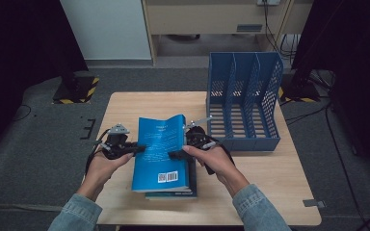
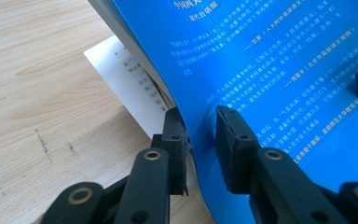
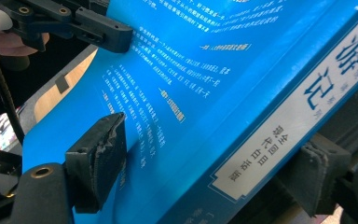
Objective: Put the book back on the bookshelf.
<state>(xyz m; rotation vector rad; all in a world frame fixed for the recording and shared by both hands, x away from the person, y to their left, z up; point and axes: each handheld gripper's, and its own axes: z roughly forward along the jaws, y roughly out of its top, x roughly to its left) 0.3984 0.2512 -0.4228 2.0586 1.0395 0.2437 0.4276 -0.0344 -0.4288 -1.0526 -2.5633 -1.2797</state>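
A blue paperback book (image 1: 159, 149) with white print on its back cover is held tilted above the table, its far end raised. My left gripper (image 1: 142, 149) is shut on the book's left edge; in the left gripper view one jaw sits under the cover and the other on top (image 2: 200, 126), with a white printed page (image 2: 126, 74) showing below the cover. My right gripper (image 1: 176, 154) is shut on the spine side: one pad (image 3: 98, 158) presses the cover, the other sits beneath the spine (image 3: 261, 126). The left gripper (image 3: 107, 32) shows farther off in the right gripper view.
A dark book (image 1: 173, 194) lies flat under the blue one, near the front of the wooden table (image 1: 270, 183). A blue three-slot file rack (image 1: 243, 96) stands at the table's back right. Bare wood lies to the left of the books.
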